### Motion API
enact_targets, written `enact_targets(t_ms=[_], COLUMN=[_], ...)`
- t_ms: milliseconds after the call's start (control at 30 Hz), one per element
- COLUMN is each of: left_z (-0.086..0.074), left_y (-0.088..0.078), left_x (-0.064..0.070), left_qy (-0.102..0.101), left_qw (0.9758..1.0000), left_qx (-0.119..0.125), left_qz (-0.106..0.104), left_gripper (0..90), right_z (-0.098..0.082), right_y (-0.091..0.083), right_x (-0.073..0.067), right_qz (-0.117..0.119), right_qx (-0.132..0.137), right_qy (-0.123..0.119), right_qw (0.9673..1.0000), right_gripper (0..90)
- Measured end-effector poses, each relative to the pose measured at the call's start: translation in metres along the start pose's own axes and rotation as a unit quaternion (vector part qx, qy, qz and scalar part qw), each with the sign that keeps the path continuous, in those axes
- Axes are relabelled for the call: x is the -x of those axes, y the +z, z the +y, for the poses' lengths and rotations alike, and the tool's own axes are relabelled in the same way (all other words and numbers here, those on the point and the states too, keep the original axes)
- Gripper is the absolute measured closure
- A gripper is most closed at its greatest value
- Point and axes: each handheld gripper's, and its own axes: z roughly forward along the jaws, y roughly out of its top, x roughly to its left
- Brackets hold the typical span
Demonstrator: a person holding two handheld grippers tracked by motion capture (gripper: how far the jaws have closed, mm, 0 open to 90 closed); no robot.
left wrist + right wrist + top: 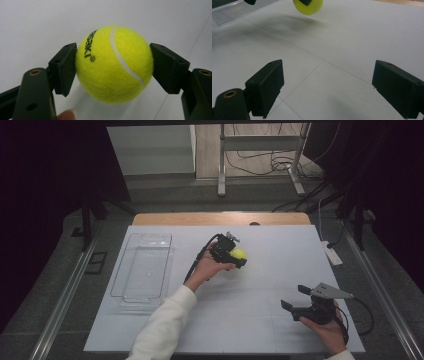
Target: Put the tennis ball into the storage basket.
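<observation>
The left gripper (113, 65) is clamped on the yellow tennis ball (114, 64), one black pad pressed against each side. The ball is held clear of the white tabletop (260, 285), near its middle. A clear plastic tray (131, 275) lies near the left edge. The right gripper (327, 87) stands wide, nothing between its jaws, low near the front right corner.

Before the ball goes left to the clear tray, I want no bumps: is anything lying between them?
Nothing visible does. The left gripper is shut on the ball, and the stretch of white table between it and the clear tray is bare.
</observation>
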Motion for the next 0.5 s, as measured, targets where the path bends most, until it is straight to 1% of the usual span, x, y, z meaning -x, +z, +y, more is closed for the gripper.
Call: enact_targets(t_ms=[267,500], left_z=[-0.001,-0.003], left_y=[-0.004,-0.01], left_x=[0.002,0.002], left_qy=[0.002,0.002], left_qw=[1.0,0.9999], left_qx=[0.006,0.015], left_qz=[-0.001,-0.001], left_gripper=[27.0,27.0], right_z=[0.0,0.0], right_y=[0.0,0.0], right_x=[0.0,0.0], right_qz=[0.0,-0.001], right_qx=[0.0,0.0], right_qy=[0.0,0.0], right_qw=[1.0,1.0], right_gripper=[11.1,11.1])
